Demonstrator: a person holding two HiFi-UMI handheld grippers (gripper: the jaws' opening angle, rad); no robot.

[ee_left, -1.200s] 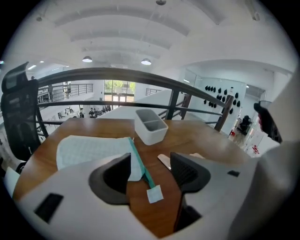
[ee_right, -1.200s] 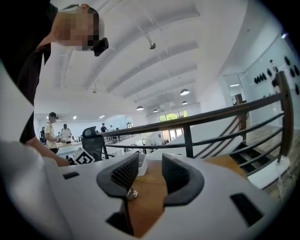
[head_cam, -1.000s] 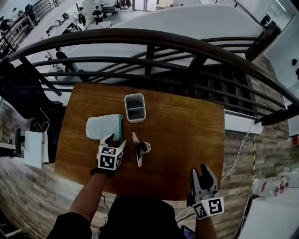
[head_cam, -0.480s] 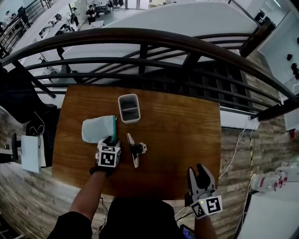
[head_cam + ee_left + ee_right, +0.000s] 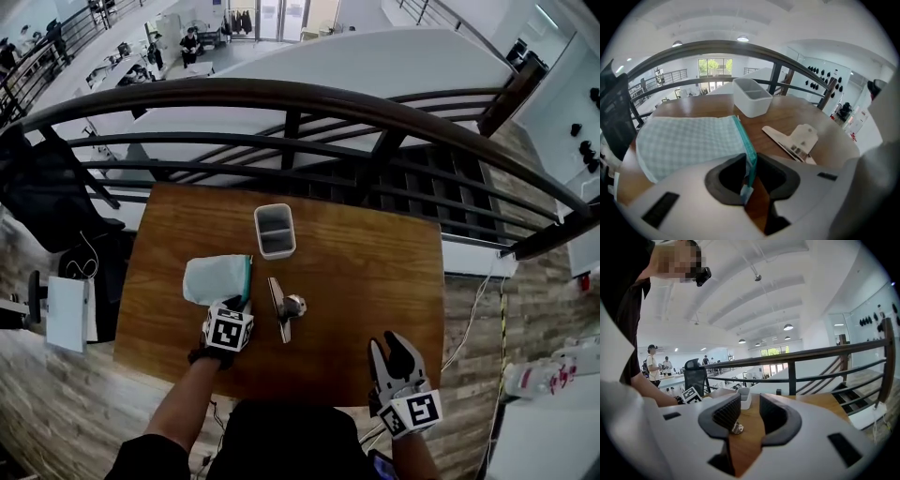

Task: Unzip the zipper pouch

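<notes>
The pale checked zipper pouch [image 5: 217,278] with a teal zipper edge lies flat on the wooden table [image 5: 375,272], left of centre. My left gripper [image 5: 239,302] sits at the pouch's near right corner. In the left gripper view the pouch [image 5: 689,143] spreads out ahead and its teal zipper end with a small tab runs between the jaws of my left gripper [image 5: 749,171], which have just been closing and now pinch it. My right gripper [image 5: 387,349] hovers over the table's near right edge, away from the pouch. In its own view the right gripper [image 5: 750,413] is open and empty.
A white rectangular container [image 5: 275,230] stands beyond the pouch. A white clip [image 5: 283,307] lies right of the left gripper, also visible as the clip [image 5: 794,142] in the left gripper view. A dark metal railing [image 5: 309,94] borders the table's far side.
My left gripper has slid down onto the pouch's near corner and its jaws have closed on the zipper end. The right gripper has shifted slightly along the near edge.
</notes>
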